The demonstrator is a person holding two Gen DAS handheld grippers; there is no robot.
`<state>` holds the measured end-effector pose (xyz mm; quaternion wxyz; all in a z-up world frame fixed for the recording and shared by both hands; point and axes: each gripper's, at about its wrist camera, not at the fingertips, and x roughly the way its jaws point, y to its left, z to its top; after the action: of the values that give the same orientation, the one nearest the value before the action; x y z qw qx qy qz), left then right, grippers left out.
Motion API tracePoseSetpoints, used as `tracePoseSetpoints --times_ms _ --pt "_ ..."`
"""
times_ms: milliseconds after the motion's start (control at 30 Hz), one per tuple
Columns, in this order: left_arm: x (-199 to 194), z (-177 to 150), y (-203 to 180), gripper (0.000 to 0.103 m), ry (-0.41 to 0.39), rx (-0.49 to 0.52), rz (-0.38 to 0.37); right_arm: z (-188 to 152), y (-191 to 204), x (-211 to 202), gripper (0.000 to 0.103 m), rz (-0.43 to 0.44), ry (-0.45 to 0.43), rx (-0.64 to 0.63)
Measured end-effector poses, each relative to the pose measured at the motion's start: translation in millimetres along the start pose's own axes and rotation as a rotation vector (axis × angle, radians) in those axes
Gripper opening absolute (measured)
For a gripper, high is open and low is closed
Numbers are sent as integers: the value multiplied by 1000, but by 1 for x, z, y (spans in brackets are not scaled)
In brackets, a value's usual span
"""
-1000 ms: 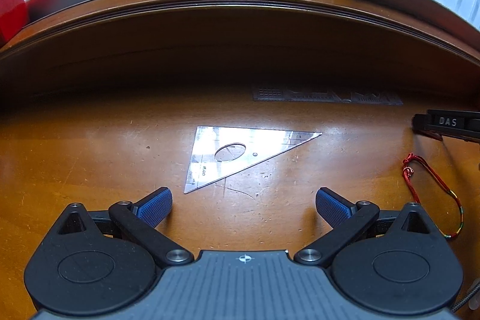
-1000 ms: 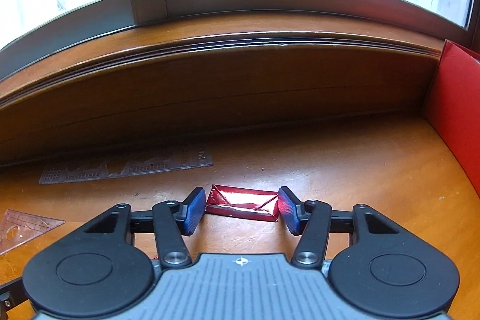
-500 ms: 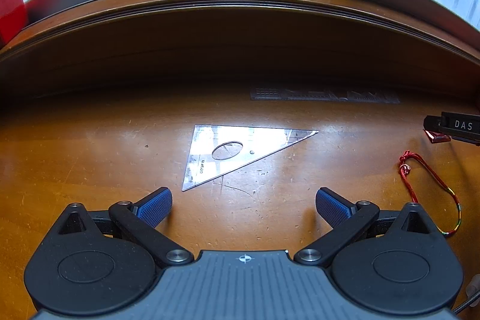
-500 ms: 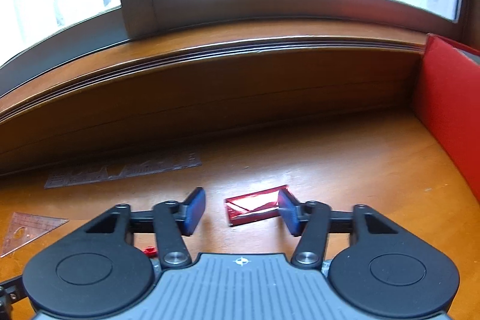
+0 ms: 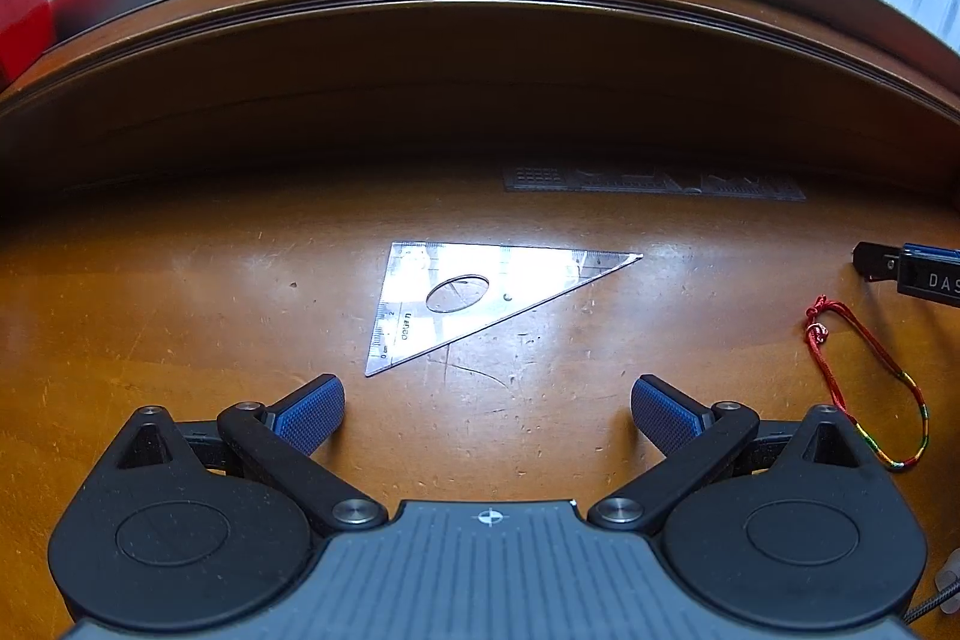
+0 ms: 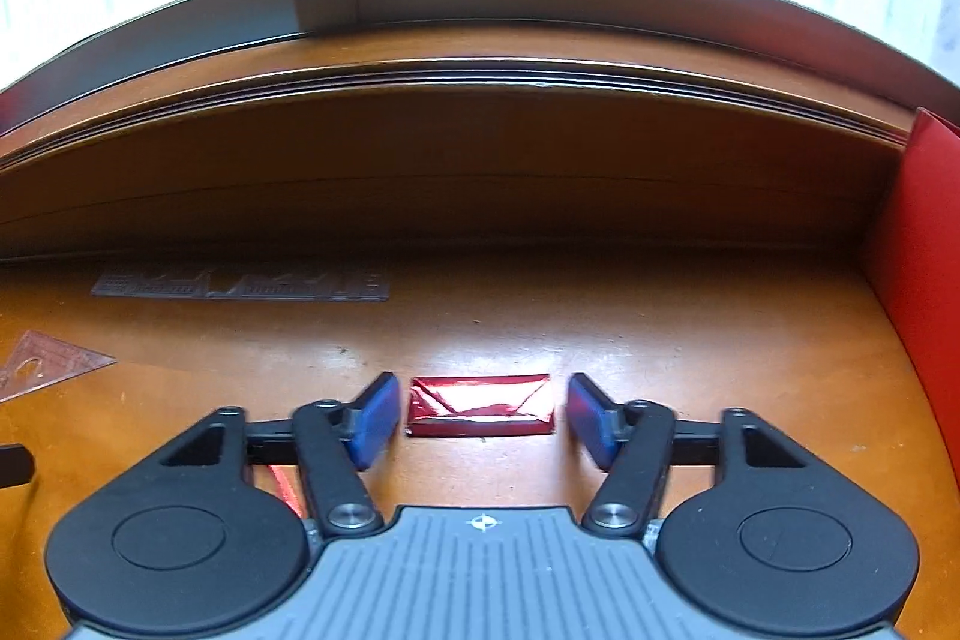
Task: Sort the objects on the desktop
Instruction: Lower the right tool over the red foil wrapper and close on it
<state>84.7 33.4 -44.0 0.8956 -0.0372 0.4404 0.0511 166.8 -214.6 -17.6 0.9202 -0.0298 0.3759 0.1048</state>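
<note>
A shiny red foil packet [image 6: 480, 405] lies flat on the wooden desk between the blue pads of my right gripper [image 6: 483, 415]. The jaws stand open, with a small gap on each side of the packet. My left gripper [image 5: 487, 415] is wide open and empty, just short of a clear plastic set square [image 5: 474, 298]. A red braided string bracelet [image 5: 864, 388] lies to its right. The right gripper's tip [image 5: 912, 274] shows at the right edge of the left wrist view.
A clear stencil ruler [image 5: 654, 181] lies at the back of the desk, also in the right wrist view [image 6: 240, 285]. A red box [image 6: 924, 280] stands at the right edge. A raised wooden window sill [image 6: 480, 142] closes the back. The set square's corner [image 6: 48, 361] shows far left.
The right gripper swung back to the left and now sits square on the packet, which lies straight between the pads after being tilted against the right pad. The left gripper held almost still.
</note>
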Motion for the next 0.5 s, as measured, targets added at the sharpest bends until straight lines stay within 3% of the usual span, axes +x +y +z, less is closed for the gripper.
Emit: tracePoseSetpoints --times_ms 200,233,267,300,500 --pt "-3 0 3 103 -10 1 6 -5 3 -8 55 -10 -6 9" --pt "-4 -1 3 103 -11 2 6 -3 3 -8 49 -9 -7 13" --pt "-4 -1 3 103 -11 2 6 -2 4 -9 18 -8 -7 17" --pt "-5 -1 2 103 -12 2 6 0 4 -9 9 -7 -7 20" --pt "-9 -2 -2 103 -15 17 3 -3 -2 -15 17 -13 -1 36"
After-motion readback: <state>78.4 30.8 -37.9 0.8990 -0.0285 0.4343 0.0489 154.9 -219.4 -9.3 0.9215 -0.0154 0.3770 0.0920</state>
